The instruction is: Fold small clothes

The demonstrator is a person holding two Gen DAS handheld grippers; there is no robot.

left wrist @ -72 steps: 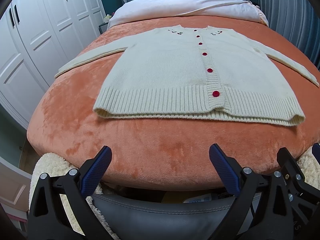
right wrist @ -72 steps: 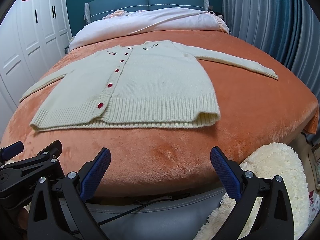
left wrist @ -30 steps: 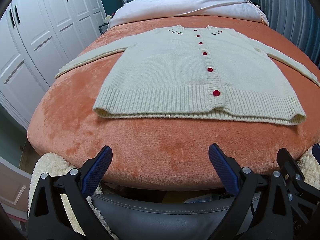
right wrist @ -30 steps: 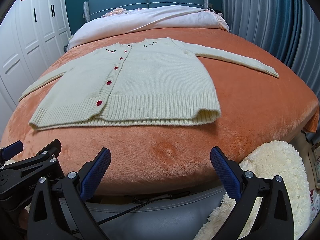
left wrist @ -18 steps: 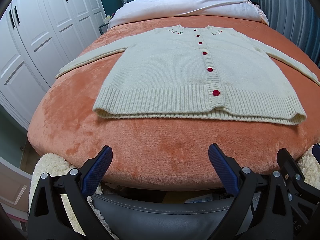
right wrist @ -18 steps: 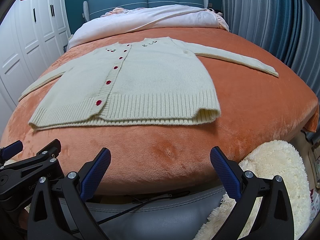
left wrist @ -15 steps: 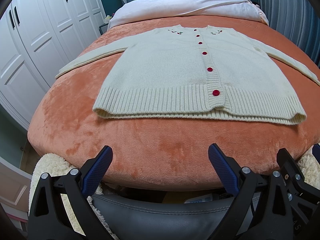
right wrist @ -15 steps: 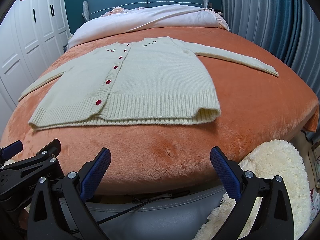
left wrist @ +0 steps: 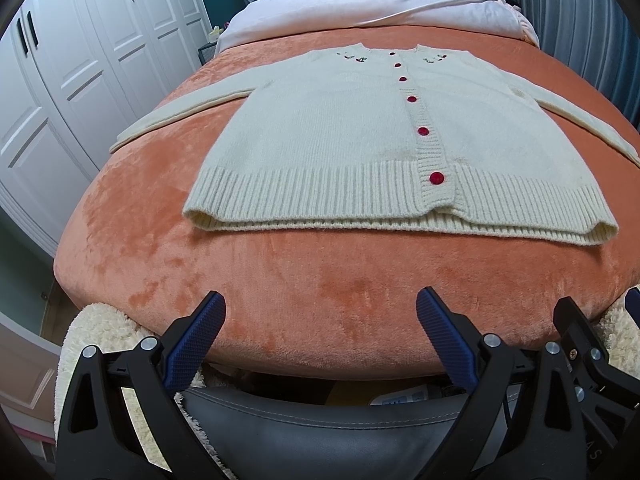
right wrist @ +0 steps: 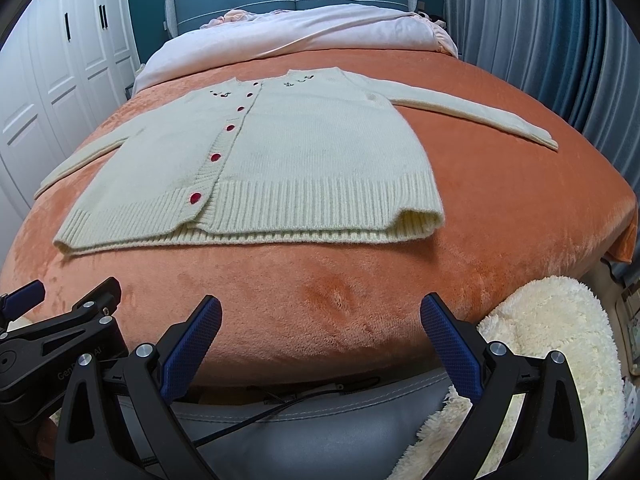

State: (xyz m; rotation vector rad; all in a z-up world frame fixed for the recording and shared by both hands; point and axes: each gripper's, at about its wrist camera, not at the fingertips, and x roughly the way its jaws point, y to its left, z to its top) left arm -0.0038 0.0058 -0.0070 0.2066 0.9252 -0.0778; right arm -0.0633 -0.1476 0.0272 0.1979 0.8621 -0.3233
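Observation:
A small cream knitted cardigan (left wrist: pixel 340 132) with red buttons lies flat and buttoned on the orange blanket, sleeves spread out to both sides; it also shows in the right wrist view (right wrist: pixel 280 160). My left gripper (left wrist: pixel 320 324) is open and empty, held at the foot of the bed, well short of the cardigan's ribbed hem. My right gripper (right wrist: pixel 320 324) is open and empty too, beside the left one, in front of the hem's right half. The left gripper's body shows at the lower left of the right wrist view (right wrist: pixel 52 340).
The orange blanket (left wrist: pixel 160 240) covers a bed with a white duvet (right wrist: pixel 300 32) by the blue headboard. White wardrobes (left wrist: pixel 60 60) stand left, blue curtains (right wrist: pixel 560 40) right. A fluffy cream rug (right wrist: pixel 560 340) lies on the floor. A grey padded edge (left wrist: pixel 320 412) sits below the grippers.
Almost nothing: both grippers have stayed open at the foot of the bed, with only a slight drift of the views. The cardigan has not moved.

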